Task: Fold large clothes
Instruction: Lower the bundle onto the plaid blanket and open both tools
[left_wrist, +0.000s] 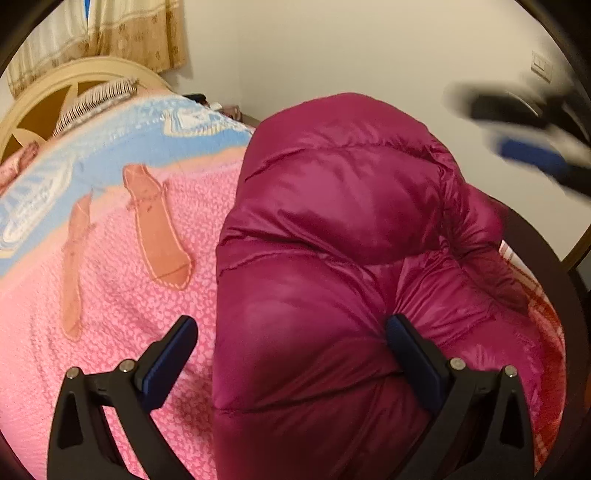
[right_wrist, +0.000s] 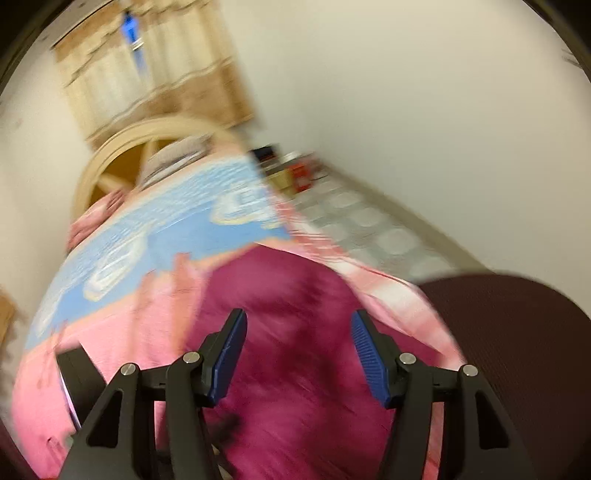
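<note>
Left wrist: left claw (left_wrist: 291, 354) spread wide, one pad touching magenta jacket (left_wrist: 332, 229).

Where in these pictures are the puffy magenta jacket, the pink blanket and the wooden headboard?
magenta jacket (left_wrist: 332, 229): left wrist view, on its quilted upper panel.
pink blanket (left_wrist: 110, 295): left wrist view, on bare pink weave left of the jacket.
headboard (left_wrist: 48, 88): left wrist view, on its curved cream rim.

I see a bed with a pink and blue patterned blanket (left_wrist: 110, 266) filling the left of the frame. At upper left sit a cream arched headboard (left_wrist: 44, 96) and beige curtains (left_wrist: 122, 33). A plain cream wall (left_wrist: 351, 48) spans the top, with a light switch (left_wrist: 542, 66) at upper right.
</note>
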